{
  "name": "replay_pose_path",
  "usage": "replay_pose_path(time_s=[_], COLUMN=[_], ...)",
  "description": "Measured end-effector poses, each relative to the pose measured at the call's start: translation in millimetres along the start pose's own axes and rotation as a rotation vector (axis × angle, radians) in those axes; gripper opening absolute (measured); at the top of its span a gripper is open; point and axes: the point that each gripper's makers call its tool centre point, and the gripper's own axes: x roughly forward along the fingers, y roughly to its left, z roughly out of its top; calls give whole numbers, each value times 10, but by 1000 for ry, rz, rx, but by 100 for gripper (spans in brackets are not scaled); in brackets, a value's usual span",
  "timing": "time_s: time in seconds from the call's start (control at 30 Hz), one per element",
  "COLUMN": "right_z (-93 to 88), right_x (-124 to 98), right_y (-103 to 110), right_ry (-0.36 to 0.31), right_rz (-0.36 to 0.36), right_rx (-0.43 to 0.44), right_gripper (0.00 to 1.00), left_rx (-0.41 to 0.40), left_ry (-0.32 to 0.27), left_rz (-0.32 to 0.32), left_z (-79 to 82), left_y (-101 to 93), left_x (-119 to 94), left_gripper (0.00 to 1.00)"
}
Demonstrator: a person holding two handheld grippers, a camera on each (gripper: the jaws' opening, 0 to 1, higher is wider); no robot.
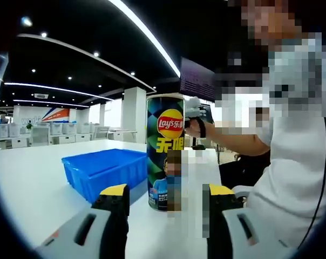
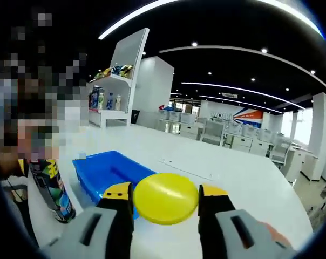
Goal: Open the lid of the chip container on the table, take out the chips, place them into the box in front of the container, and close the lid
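Left gripper view: left gripper [image 1: 164, 198] jaws are standing wide apart, gripping nothing. Chip container [image 1: 165, 152] is standing upright on the white table [image 1: 33, 183], just ahead of the jaws & between them, not touching; its lower front is blurred over. Its top looks lidless, tho the rim is hard to read. Blue box [image 1: 104, 171] is sitting left of the container, close beside it, ahead-left of the left jaw. A person in a white shirt [image 1: 292, 162] is sitting to the right.

Right gripper view: right gripper [image 2: 165, 198] is clamping the yellow lid [image 2: 165, 198] by its edges, jaws parted to lid width, disc lying roughly flat. Blue box [image 2: 106, 172] is lying beyond & left of the jaws, partly behind the lid. Chip container [image 2: 52, 189] is standing far left of the left jaw, leaning in the fisheye.
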Motion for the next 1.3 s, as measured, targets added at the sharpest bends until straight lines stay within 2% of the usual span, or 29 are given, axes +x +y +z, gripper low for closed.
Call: replay_pose_path(time_s=[0.1, 0.2, 0.27, 0.5, 0.67, 0.9, 0.97, 1.1, 1.3], right_z=[155, 324, 464, 798, 921, 1098, 1132, 1165, 1150], right_x=[18, 16, -8, -81, -104, -167, -187, -220, -280], right_y=[80, 192, 259, 669, 892, 1177, 1264, 1415, 1726], right_ry=[-21, -51, -72, -112, -113, -117, -122, -115, -83], right_rz=[19, 58, 54, 161, 211, 328, 346, 377, 488], right_rx=[-23, -1, -78, -82, -119, -54, -66, -97, -58], right_gripper=[47, 47, 47, 47, 47, 47, 47, 47, 47], left_rx=[-1, 0, 2, 0, -1, 0, -2, -2, 1], left_ry=[0, -5, -8, -7, -14, -16, -18, -15, -23], left_rz=[-2, -2, 0, 11, 10, 17, 17, 18, 16], left_z=[-7, 5, 13, -6, 4, 5, 6, 1, 29], left_y=[-7, -10, -5, 23, 7, 13, 12, 14, 21], left_x=[-6, -18, -34, -80, -89, -116, -121, -124, -123], left_gripper=[56, 56, 56, 56, 56, 56, 56, 56, 56])
